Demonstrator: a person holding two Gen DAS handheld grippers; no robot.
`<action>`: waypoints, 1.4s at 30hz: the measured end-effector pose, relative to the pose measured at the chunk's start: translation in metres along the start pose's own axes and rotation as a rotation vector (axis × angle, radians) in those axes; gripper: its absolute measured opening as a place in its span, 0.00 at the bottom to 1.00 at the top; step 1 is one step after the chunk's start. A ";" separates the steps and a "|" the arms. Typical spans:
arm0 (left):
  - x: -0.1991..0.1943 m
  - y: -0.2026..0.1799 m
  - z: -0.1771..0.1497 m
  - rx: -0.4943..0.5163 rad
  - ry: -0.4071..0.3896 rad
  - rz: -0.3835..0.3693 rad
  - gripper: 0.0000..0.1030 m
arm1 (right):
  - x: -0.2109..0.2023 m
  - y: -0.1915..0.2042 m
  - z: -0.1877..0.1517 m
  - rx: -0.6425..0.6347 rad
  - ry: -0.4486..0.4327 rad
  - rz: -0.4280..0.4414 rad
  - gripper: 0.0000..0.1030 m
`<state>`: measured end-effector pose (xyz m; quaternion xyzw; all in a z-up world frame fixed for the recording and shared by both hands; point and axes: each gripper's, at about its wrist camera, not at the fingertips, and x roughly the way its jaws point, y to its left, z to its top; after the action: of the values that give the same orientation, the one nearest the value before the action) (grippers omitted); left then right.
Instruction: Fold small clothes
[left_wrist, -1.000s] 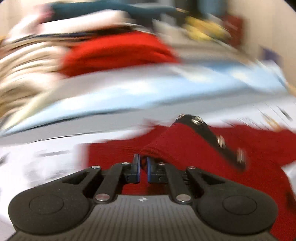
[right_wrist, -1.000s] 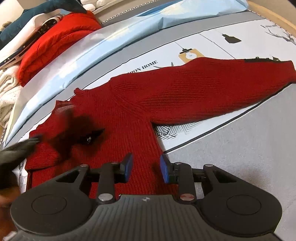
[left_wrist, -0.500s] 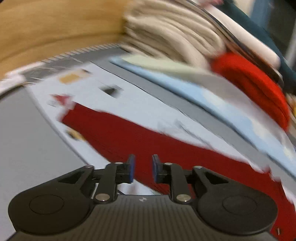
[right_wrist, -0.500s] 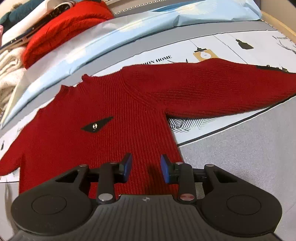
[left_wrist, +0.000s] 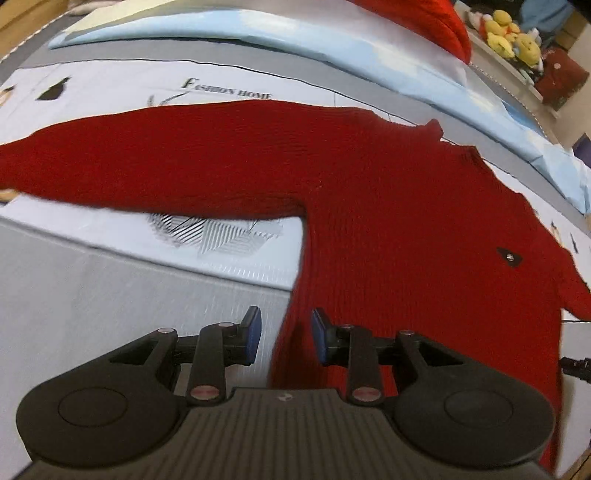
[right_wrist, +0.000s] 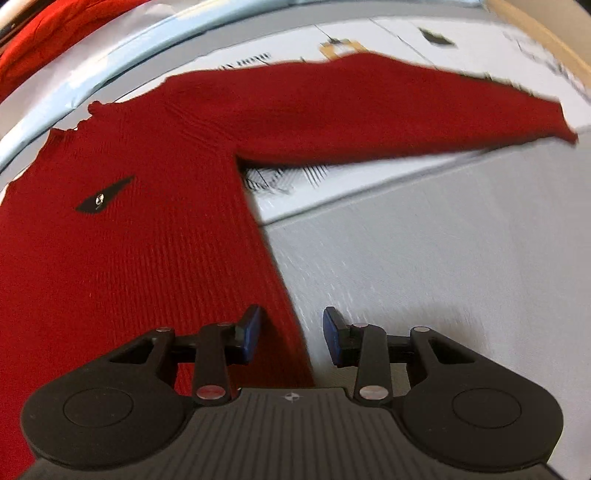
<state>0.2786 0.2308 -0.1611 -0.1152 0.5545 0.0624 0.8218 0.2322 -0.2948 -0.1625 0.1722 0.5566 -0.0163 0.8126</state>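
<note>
Hovering both grippers, left gripper (left_wrist: 284, 334) just opened, right gripper (right_wrist: 291, 334) parted, I grip nothing; red knit sweater (left_wrist: 388, 206) at 12 o'clock.

L claw (left_wrist: 284, 338) over red sweater (left_wrist: 388, 206)

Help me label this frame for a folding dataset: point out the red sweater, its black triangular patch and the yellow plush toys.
red sweater (left_wrist: 406, 221), left wrist view, middle of the body.
black triangular patch (right_wrist: 103, 195), right wrist view, beside its metal stud.
yellow plush toys (left_wrist: 511, 35), left wrist view, middle of the pile.
</note>
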 end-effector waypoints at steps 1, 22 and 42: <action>-0.011 0.002 0.001 -0.009 0.008 0.001 0.32 | -0.011 -0.003 -0.002 0.001 -0.005 -0.005 0.37; -0.076 0.064 -0.151 -0.025 0.185 -0.001 0.32 | -0.075 -0.063 -0.117 0.037 0.078 0.043 0.39; -0.060 0.040 -0.162 0.172 0.235 -0.032 0.06 | -0.082 -0.072 -0.119 -0.036 0.065 0.075 0.07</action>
<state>0.1011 0.2285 -0.1684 -0.0594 0.6482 -0.0123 0.7591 0.0785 -0.3407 -0.1451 0.1789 0.5759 0.0295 0.7972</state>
